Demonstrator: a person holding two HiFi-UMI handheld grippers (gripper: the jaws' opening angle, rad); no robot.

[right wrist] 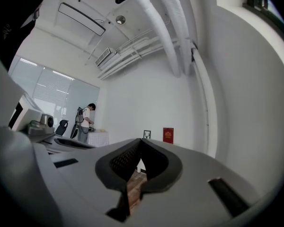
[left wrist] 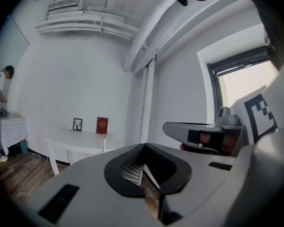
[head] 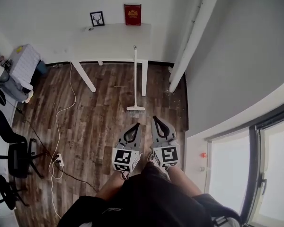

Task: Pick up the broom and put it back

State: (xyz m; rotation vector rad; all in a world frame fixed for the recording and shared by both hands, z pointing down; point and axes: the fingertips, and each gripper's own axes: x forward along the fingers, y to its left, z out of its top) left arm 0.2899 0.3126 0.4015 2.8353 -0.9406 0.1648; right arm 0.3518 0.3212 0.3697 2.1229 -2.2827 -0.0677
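On the dark wood-plank floor, dead ahead at twelve o'clock, the slim white broom stands upright, flat bristle head on the boards, straight handle leaning on the smooth white rectangular table. The grey wedge-shaped left gripper has its ribbed, black-lined jaws pressed together on nothing; the matching right gripper, at its three o'clock, is closed and empty too.
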